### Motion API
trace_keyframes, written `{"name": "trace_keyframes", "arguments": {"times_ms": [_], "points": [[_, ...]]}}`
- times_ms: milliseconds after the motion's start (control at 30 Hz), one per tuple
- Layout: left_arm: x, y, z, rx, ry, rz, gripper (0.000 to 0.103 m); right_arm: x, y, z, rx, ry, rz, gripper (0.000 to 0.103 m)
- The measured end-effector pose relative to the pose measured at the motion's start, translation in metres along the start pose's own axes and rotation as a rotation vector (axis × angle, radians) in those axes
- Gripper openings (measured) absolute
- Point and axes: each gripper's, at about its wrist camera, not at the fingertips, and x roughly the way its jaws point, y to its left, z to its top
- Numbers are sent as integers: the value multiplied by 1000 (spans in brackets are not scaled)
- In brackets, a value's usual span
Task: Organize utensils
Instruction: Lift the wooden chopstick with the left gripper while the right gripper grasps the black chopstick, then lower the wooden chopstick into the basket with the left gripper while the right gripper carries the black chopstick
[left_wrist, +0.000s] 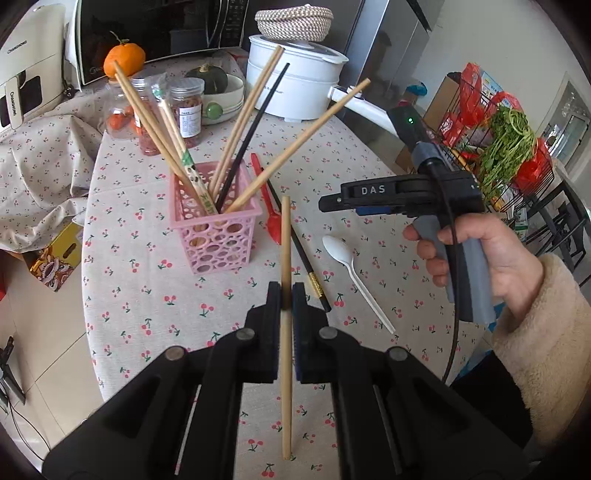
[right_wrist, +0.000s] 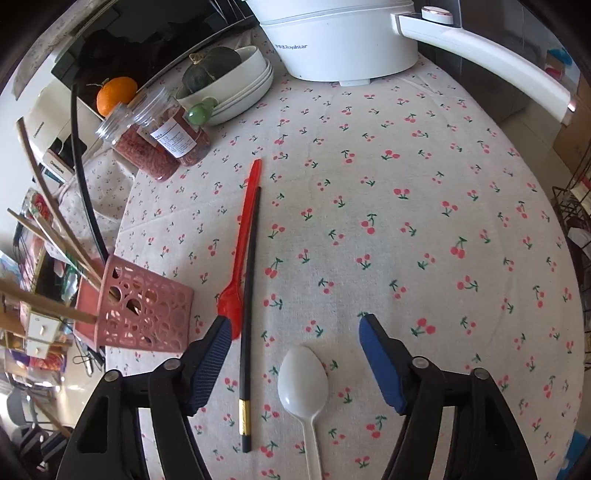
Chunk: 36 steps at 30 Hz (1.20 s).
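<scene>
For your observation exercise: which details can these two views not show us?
- Left wrist view: the wooden chopstick is partly covered by the left gripper's pads.
- Right wrist view: the white spoon handle is cut off by the bottom edge.
- Both views: chopstick tips hidden inside the pink basket.

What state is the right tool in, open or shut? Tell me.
Open. The right tool has its blue pads spread wide above the white spoon, gripping nothing.

Wooden chopstick (left_wrist: 285, 332) upright; white spoon (right_wrist: 303, 384) lies flat.
</scene>
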Motion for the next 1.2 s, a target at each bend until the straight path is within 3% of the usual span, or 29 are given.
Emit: {"name": "trace_keyframes", "arguments": {"times_ms": [133,233,600,633,733,900,1033,1200], "points": [[-9,13,0,-27,-35,-9,7,29,4,22,58,11,61,36],[-14,19,2,-37,-49,-21,7,46,14,35,52,7,76,24],[-16,31,3,-75,-51,-19,7,67,40,40,-56,-6,-96,11],[-15,32,4,-78,-51,-17,7,67,41,38,-72,-1,-114,6],[-14,34,4,-86,-51,-9,7,68,47,31,-122,8,-154,6],[-17,43,9,-121,-81,10,7,47,16,21,11,-2,-9,5],[-31,42,14,-128,-136,1,7,0,2,10,52,-99,105,5],[-52,38,22,-125,-225,-5,7,-66,11,-13,-10,-243,135,5]]}}
